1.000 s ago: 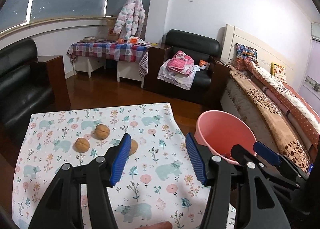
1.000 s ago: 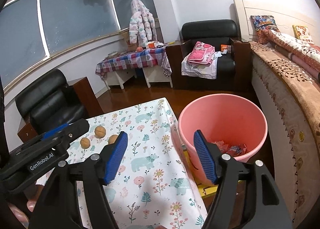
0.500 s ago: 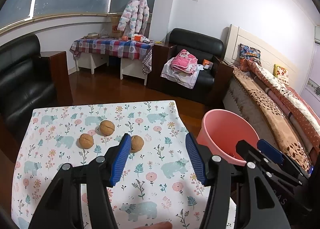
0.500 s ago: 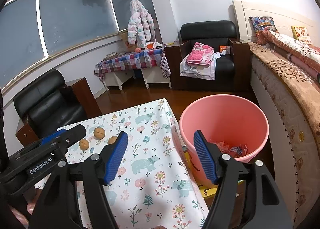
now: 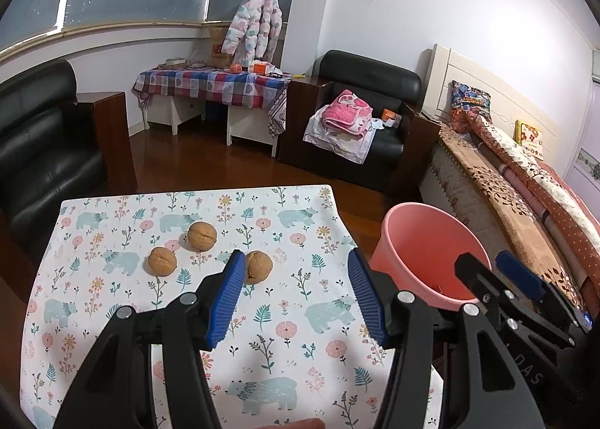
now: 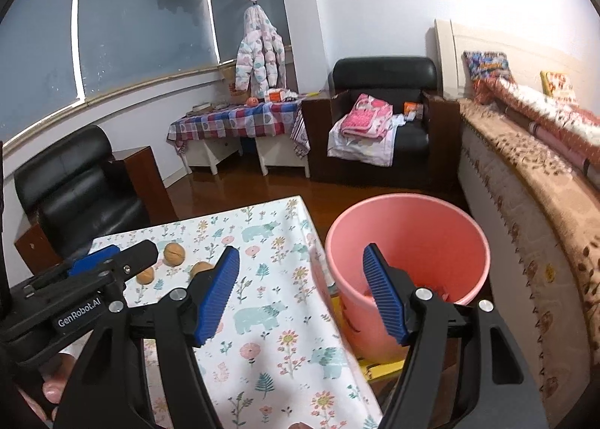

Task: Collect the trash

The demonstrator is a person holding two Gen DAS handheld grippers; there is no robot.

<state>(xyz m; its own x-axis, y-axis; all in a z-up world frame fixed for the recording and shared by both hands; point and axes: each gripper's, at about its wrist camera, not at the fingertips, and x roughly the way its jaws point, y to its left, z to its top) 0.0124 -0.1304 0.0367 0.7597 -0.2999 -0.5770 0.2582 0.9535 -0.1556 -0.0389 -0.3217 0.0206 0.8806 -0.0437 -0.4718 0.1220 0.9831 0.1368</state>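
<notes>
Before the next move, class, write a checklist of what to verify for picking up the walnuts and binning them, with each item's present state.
1. Left gripper open, nothing between its pads: ok.
2. Right gripper open and empty: ok.
3. Three walnuts lying apart on the tablecloth, nearest walnut just beyond the left gripper's left fingertip: ok.
4. Pink bucket upright beside the table, mouth unobstructed: ok.
5. Room left in the bucket: ok, only a little litter at the bottom.
6. Other trash on the table: cannot tell, the grippers hide the near part.
</notes>
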